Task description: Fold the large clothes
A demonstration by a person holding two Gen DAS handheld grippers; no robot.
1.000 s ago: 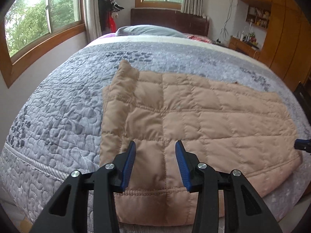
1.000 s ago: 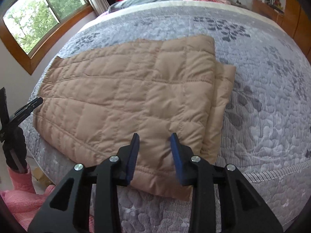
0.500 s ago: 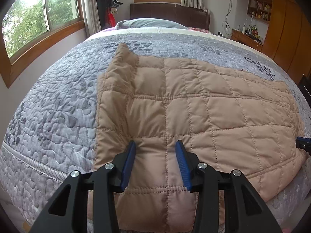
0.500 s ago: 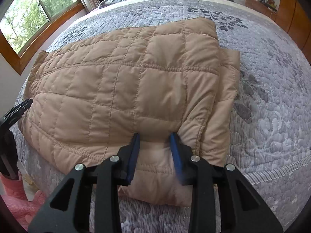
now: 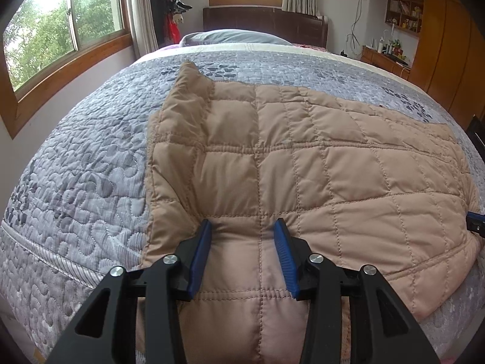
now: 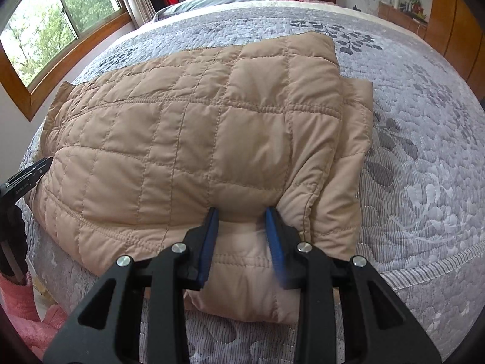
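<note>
A tan quilted jacket (image 5: 303, 157) lies folded flat across the near part of the bed; it also shows in the right wrist view (image 6: 197, 133). My left gripper (image 5: 242, 227) is open, its blue pads straddling the jacket's near hem at the left end. My right gripper (image 6: 241, 214) is open, its pads straddling the near hem by the folded right end, where a layer (image 6: 354, 127) sticks out underneath. The jacket bulges between both pairs of fingers.
The bed has a grey floral quilt (image 5: 85, 176) and a pillow (image 5: 233, 36) by the dark headboard. Windows run along the left wall; wooden cabinets (image 5: 445, 36) stand at the right. Pink fabric (image 6: 18, 309) lies below the bed edge at the left.
Both grippers have moved forward onto the jacket's near hem, so the fabric now sits between the open fingers. The jacket itself has stayed in place.
</note>
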